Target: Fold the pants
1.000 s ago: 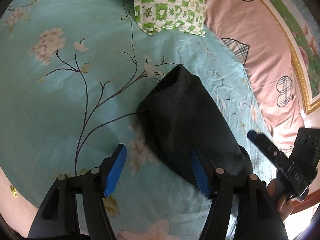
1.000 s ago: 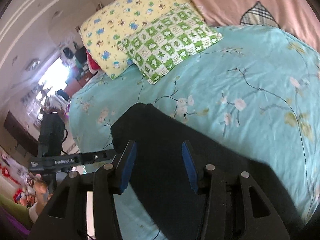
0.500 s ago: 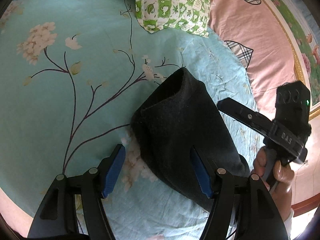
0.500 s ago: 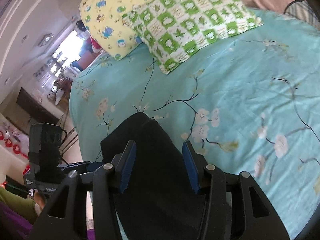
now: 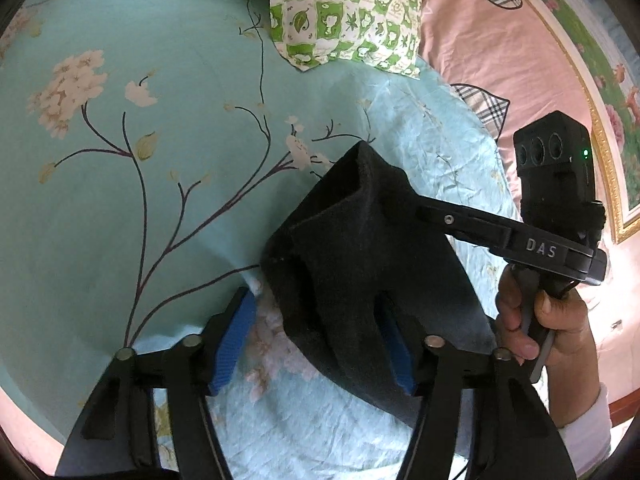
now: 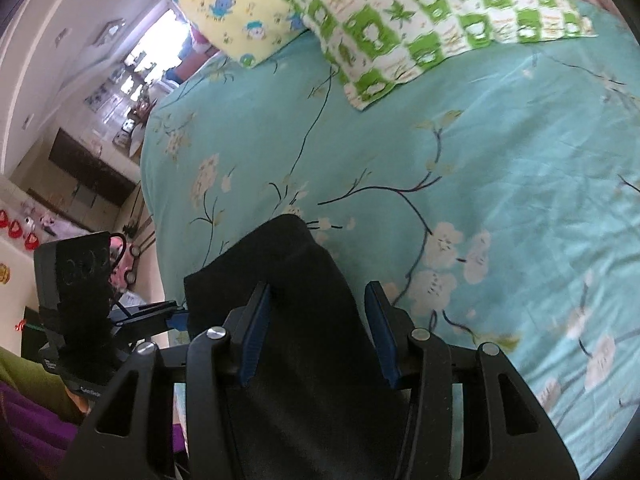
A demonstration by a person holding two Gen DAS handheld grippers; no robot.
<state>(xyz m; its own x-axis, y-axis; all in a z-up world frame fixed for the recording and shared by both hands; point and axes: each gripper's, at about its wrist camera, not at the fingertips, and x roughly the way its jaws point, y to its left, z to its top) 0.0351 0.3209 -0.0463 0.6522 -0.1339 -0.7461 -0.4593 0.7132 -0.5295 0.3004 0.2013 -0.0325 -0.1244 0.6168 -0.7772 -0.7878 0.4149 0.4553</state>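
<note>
Black pants (image 5: 360,260), folded into a thick bundle, lie on the teal floral bedsheet (image 5: 160,140). My left gripper (image 5: 316,340) straddles the bundle's near left edge. Its jaws are closing; the left blue pad (image 5: 236,332) still stands clear of the cloth. A hand (image 5: 536,320) holds my right gripper (image 5: 428,214), which reaches over the bundle from the right. In the right wrist view, the pants (image 6: 280,272) lie between the closing jaws of my right gripper (image 6: 318,332), with the right pad just off the cloth. The left gripper (image 6: 176,318) shows at the pants' left edge.
A green-checked pillow (image 5: 348,12) and a yellow pillow (image 6: 240,0) lie at the head of the bed. A pink quilt (image 5: 500,60) covers the right side. Beyond the bed's left edge stand a dark cabinet (image 6: 92,176) and room clutter.
The right gripper has swung in from the right and down over the pants. Both grippers' jaws have narrowed. The pants' left edge now sits between the left jaws.
</note>
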